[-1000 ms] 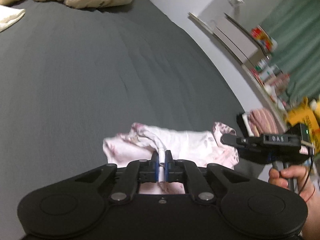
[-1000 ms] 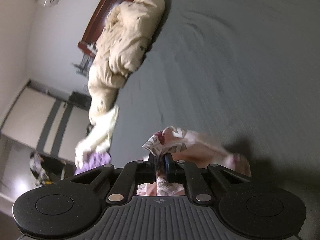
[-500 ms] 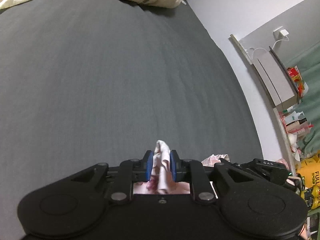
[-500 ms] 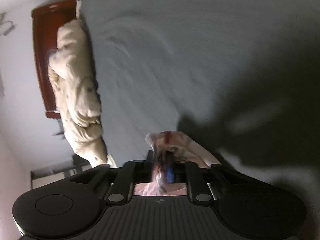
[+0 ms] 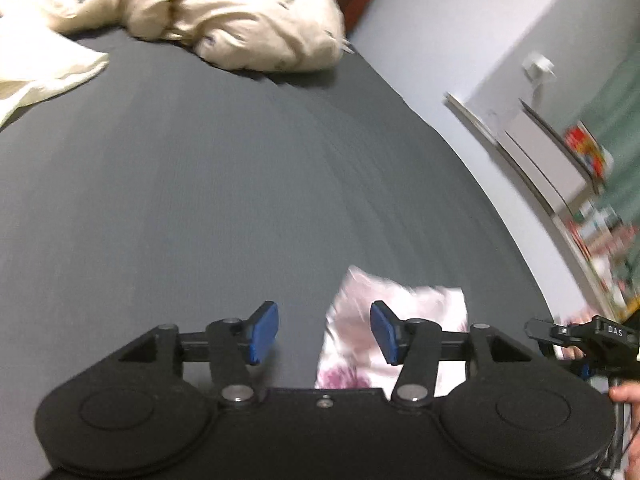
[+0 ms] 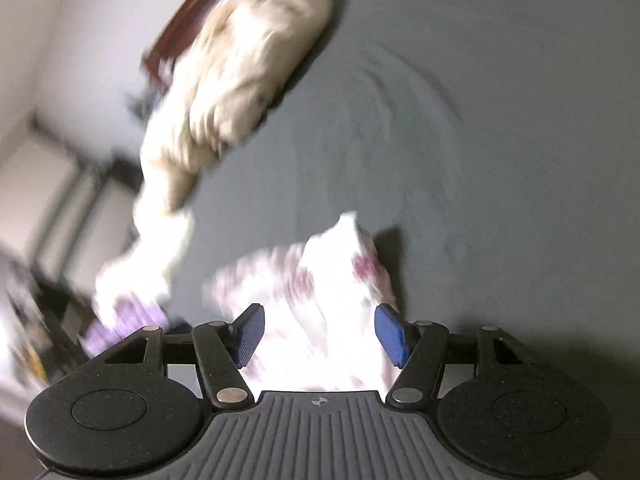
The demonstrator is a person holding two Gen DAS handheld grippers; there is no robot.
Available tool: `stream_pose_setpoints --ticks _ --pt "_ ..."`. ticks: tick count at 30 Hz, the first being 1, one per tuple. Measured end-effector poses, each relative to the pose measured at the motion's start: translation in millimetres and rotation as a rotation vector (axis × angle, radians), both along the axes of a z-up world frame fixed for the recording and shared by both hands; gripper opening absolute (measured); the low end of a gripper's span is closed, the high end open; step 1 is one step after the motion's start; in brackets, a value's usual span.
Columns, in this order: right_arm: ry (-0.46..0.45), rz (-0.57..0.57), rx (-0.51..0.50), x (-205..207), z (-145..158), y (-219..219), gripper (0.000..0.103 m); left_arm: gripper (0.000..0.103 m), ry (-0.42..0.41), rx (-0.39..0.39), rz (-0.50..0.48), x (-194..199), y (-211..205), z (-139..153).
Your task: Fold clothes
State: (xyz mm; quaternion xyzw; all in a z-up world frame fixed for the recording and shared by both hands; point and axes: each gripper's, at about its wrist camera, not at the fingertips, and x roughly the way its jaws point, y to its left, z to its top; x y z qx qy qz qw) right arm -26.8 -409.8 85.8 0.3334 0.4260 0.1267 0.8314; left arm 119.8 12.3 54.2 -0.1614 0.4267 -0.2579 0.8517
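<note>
Both claws gape wide with nothing held — the left claw (image 5: 324, 338) and right claw (image 6: 318, 338) hover over the floral garment (image 5: 394, 328), a compact bundle on the grey bed (image 5: 180, 208). Blur hides its creases — folded neatly or merely heaped, I cannot tell.

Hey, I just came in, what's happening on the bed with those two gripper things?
A person is folding clothes on a dark grey bedsheet with a handheld gripper in each hand. The left gripper and the right gripper both have their blue-padded jaws wide open and hold nothing. A white garment with a pink floral print lies in a compact bundle on the sheet just ahead of them. A rumpled cream duvet sits at the far end of the bed. The pictures are motion-blurred.
</note>
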Motion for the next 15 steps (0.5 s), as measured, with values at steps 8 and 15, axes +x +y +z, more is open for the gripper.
stream_pose_setpoints --ticks 8,15 --pt "0.027 0.068 -0.008 -46 -18 2 0.062 0.056 0.062 0.029 -0.148 -36 5 -17" --pt "0.045 -0.011 0.125 -48 -44 -2 0.029 0.035 0.077 -0.042 -0.103 -39 1 -34"
